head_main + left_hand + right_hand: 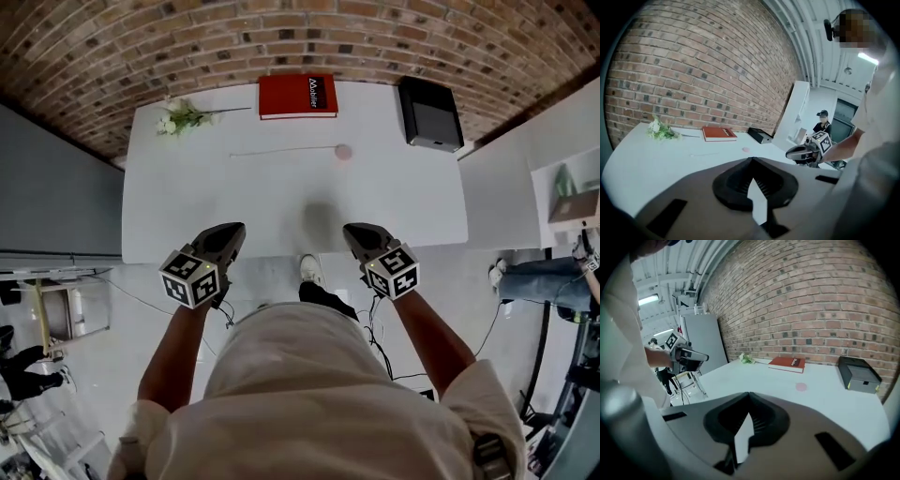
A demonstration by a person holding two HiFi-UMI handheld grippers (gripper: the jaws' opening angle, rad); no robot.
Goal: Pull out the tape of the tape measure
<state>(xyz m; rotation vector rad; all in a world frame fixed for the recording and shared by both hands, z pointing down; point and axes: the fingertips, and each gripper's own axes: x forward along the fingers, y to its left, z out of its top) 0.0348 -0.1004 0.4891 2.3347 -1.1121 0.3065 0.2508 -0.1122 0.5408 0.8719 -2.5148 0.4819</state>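
Evidently the left gripper (232, 232) and right gripper (354, 232) are hovering shut and empty at the table's (187, 206) near edge, well apart from the tape measure (343, 151), whose tape (281, 151) is lying stretched leftward mid-table, so the pull looks done.

Your head camera looked steeply down past your chest onto the white table (281, 206). Each gripper camera faced along its jaws across that table toward the brick wall (693, 70). All three shared the red book (297, 96); the left gripper view also caught the right gripper (789, 153).
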